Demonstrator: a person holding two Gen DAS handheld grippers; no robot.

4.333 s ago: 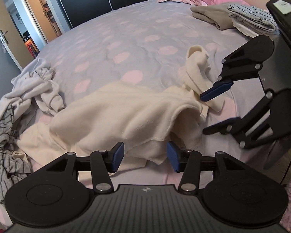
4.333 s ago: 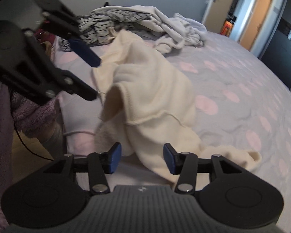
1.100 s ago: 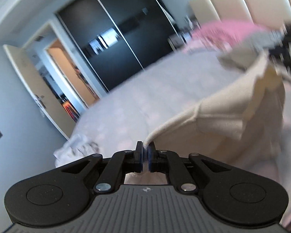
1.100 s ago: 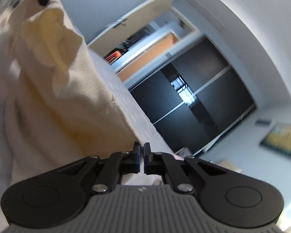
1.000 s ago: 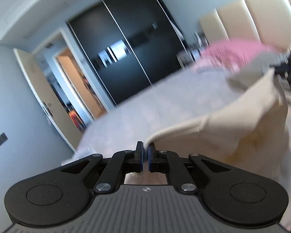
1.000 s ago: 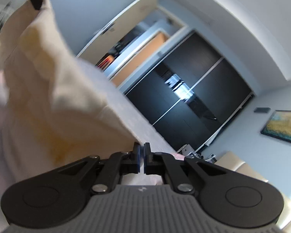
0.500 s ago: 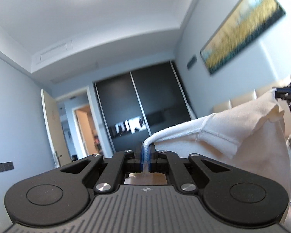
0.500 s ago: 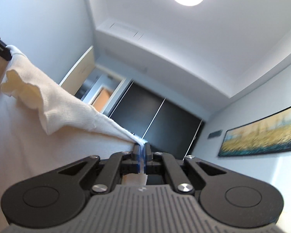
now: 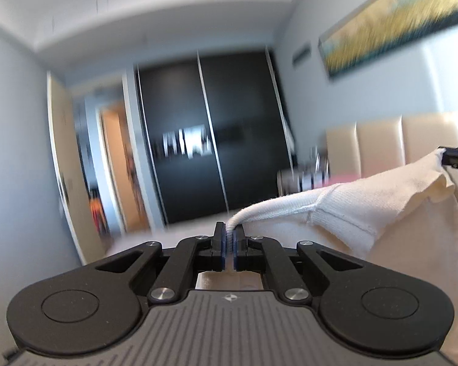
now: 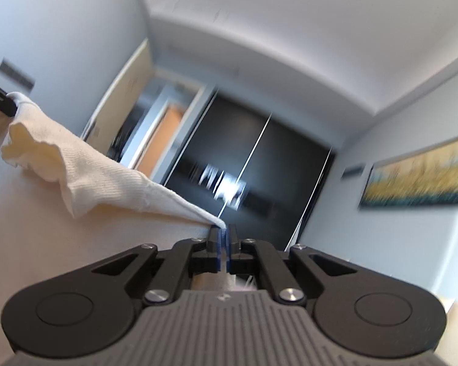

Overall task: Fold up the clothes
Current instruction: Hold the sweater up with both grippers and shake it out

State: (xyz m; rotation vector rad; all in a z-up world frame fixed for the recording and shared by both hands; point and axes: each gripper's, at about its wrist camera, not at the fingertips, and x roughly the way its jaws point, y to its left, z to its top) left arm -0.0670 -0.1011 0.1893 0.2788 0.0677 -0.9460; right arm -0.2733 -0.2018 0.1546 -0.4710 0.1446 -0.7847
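Observation:
A cream knit garment (image 9: 381,201) hangs in the air, stretched between both grippers. My left gripper (image 9: 229,238) is shut on one corner of its top edge. The cloth runs right to the right gripper's tips (image 9: 456,157) at the frame edge. In the right wrist view the cream garment (image 10: 85,174) spans left from my right gripper (image 10: 223,238), which is shut on the other corner. The left gripper's tips (image 10: 0,103) hold it at the far left. The garment's lower part drops out of sight.
Both cameras point up and across the bedroom. A dark sliding wardrobe (image 9: 210,152) fills the far wall, with an open door (image 9: 73,183) to its left. A padded beige headboard (image 9: 397,143) and a framed painting (image 9: 394,21) are on the right. The bed is hidden.
Both grippers have tilted downward since half a second ago, so less ceiling and more wardrobe and headboard show. They still hold the garment stretched; a few seconds back it lay on the bed with both grippers open.

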